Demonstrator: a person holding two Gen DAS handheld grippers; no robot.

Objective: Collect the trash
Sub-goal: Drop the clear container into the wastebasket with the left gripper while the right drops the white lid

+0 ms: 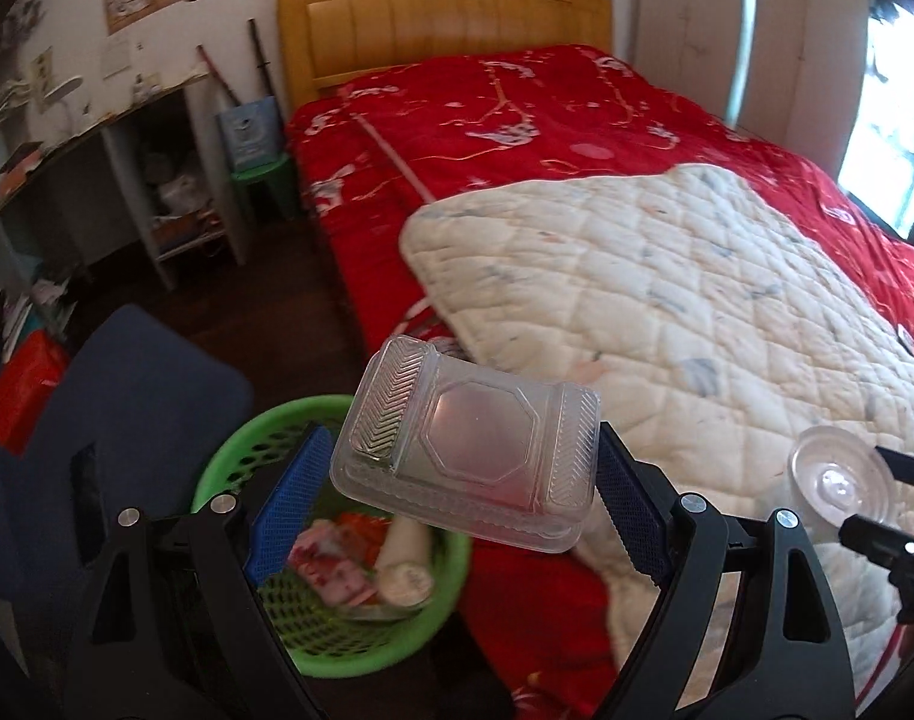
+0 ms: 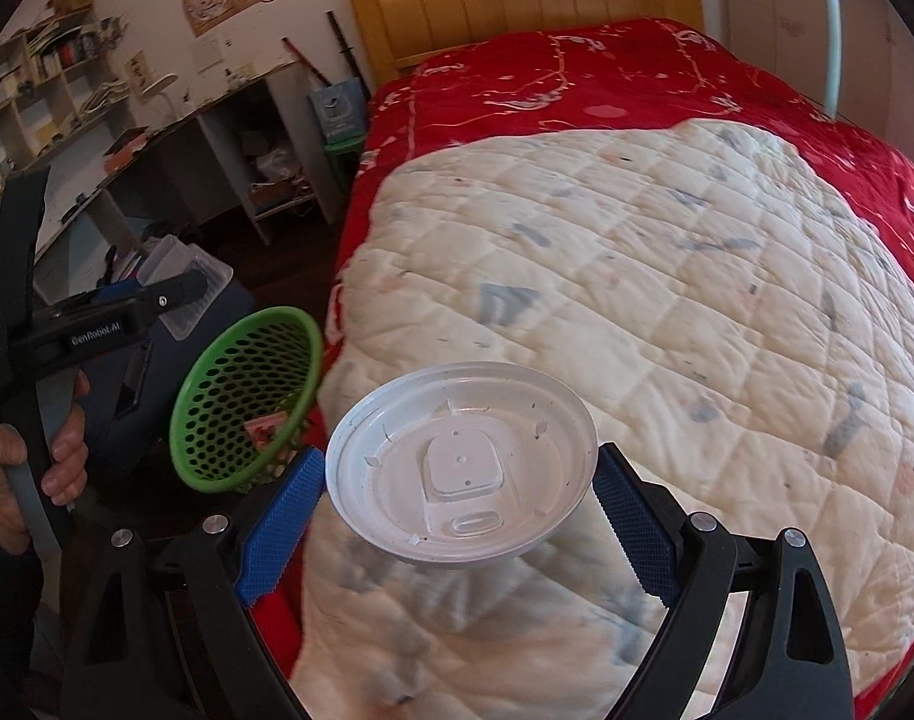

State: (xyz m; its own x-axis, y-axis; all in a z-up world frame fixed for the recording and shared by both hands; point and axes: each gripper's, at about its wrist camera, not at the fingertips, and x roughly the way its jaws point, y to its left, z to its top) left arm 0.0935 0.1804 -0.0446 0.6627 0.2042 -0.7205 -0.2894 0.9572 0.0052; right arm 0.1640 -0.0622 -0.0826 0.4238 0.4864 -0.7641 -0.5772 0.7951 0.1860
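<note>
My left gripper is shut on a clear plastic clamshell box, whose ends sit between the blue pads. It hangs above the bed's edge, right of a green mesh basket that holds a pink wrapper and a white bottle. My right gripper is shut on a white round plastic lid over the white quilt. The green basket is to its left, beside the bed. A hand holds the left gripper with the clamshell box.
A bed with a red cover and a wooden headboard fills the right side. A dark blue chair stands by the basket. A desk with shelves and a green stool line the left wall.
</note>
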